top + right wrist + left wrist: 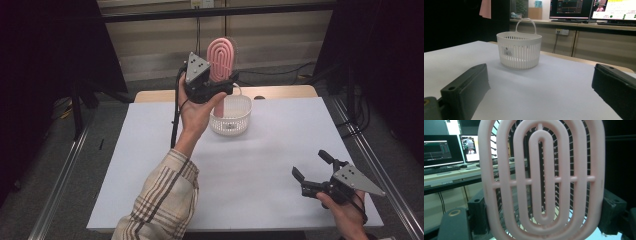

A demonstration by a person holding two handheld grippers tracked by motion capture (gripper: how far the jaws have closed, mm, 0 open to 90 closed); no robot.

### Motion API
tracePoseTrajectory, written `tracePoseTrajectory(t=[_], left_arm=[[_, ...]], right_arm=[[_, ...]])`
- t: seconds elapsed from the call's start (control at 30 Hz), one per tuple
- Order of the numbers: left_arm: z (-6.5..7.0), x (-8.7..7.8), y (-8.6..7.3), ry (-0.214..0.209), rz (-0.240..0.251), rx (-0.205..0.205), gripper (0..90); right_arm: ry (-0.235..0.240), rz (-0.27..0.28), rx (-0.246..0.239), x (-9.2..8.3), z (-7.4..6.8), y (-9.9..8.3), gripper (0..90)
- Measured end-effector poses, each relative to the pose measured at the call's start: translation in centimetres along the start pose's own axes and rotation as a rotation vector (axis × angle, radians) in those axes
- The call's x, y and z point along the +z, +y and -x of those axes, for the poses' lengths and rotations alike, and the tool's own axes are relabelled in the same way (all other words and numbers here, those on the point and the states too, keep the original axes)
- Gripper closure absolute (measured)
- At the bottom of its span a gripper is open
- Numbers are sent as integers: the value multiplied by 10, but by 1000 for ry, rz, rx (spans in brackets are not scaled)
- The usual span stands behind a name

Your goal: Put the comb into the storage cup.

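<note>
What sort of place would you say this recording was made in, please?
Probably a lab or office set up for recording manipulation: lit computer monitors stand on a long counter behind the table, whose top is covered by a white sheet, and metal frame rails flank the table, with dark curtains around it.

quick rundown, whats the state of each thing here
pink hairbrush: upright, lifted above the basket, clamped in the left claw
left claw: shut on the hairbrush
right claw: open, empty, low over the table
white basket: upright on the table, handle raised, holds nothing that I can see
</note>
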State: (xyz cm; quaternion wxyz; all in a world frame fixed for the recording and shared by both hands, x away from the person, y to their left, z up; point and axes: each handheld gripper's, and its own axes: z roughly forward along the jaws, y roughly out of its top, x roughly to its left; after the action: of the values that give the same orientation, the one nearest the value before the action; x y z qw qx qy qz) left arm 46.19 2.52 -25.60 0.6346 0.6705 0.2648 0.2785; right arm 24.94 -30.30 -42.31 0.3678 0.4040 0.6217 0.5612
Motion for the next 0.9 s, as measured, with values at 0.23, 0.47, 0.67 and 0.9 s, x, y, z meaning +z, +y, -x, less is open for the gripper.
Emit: tracePoseTrajectory(t=[0.23, 0.47, 0.67, 0.9], left_arm=[[-6, 5, 0, 7, 4, -18, 191], [-13, 8, -4, 35, 12, -18, 191], [-21, 10, -6, 47, 9, -19, 191], [-23, 16, -9, 53, 13, -17, 191]], right_arm=[[0, 2, 0, -1, 1, 0, 2], [2, 0, 0, -1, 0, 0, 2], [1, 2, 1, -1, 0, 0, 2], [1, 0, 1, -1, 1, 0, 3]])
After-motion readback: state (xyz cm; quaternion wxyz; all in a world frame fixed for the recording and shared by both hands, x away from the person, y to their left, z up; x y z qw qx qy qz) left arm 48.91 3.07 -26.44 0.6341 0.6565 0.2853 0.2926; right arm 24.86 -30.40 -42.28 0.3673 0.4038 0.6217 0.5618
